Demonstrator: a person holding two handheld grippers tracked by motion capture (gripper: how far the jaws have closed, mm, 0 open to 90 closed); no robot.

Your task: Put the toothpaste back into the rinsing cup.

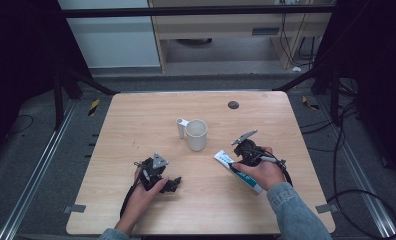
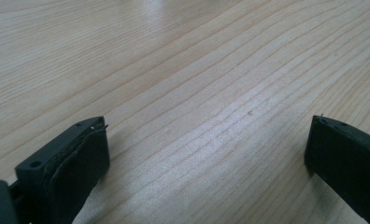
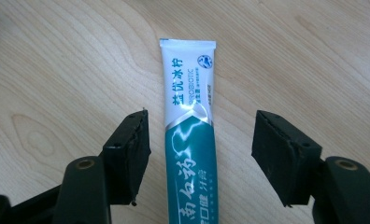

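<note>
Lying flat on the desk (image 1: pixel 136 125), the tube (image 3: pixel 190 140) sits between the right gripper's (image 3: pixel 199 156) spread jaws, untouched, near a mug (image 1: pixel 196 134). Left gripper (image 2: pixel 206 154) gapes wide over bare wood.

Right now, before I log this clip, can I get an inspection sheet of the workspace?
Surface: light wooden table, dark round spot near the far edge.
Job's things: toothpaste tube lying flat; white mug upright mid-table with a small white cylinder beside it.
Clutter: nothing seen.
Grippers: left claw open over bare wood; right claw open, straddling the tube, jaws apart from it.
Cables: one trails from each gripper; more on the floor at right.
Surroundings: dark frame, grey floor, pale cabinet behind.
</note>
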